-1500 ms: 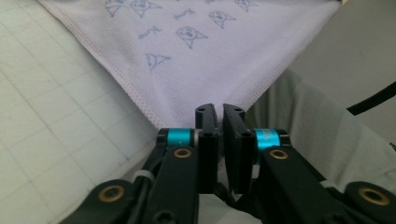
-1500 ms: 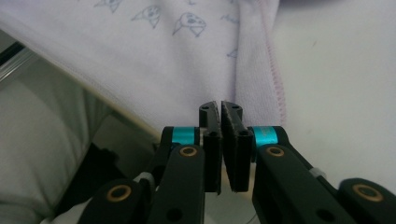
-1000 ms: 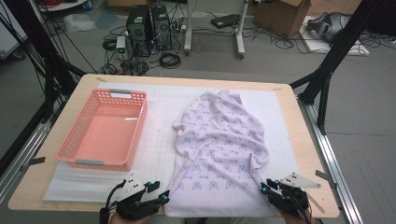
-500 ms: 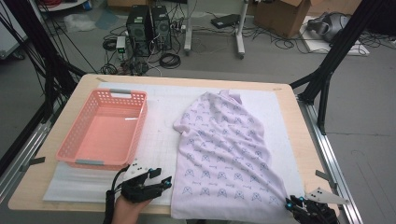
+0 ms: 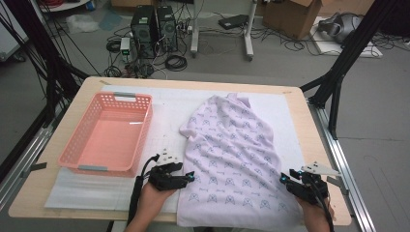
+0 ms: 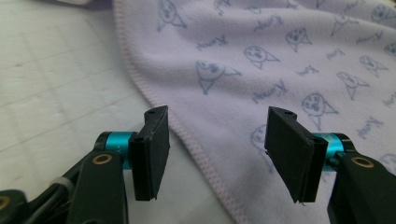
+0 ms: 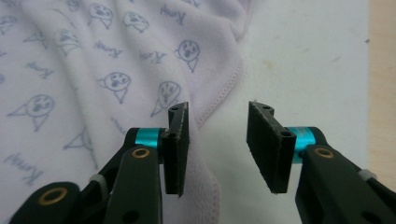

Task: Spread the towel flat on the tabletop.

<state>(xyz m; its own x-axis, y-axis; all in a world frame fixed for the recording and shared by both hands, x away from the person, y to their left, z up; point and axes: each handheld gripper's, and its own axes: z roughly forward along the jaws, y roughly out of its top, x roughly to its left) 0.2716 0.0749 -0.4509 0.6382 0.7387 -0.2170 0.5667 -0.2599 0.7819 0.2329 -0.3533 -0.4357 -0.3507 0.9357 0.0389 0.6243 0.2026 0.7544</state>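
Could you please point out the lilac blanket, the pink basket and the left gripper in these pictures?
lilac blanket (image 5: 232, 150): high view, middle of the printed cloth.
pink basket (image 5: 112, 167): high view, near rim.
left gripper (image 5: 189, 178): high view, between its fingertips at the blanket's left edge.

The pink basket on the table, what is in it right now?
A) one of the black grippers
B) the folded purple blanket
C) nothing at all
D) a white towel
C: in the high view the basket shows only its bare pink floor, while the blanket lies spread on the white mat beside it, and the left gripper and right gripper sit at the blanket's near edges.
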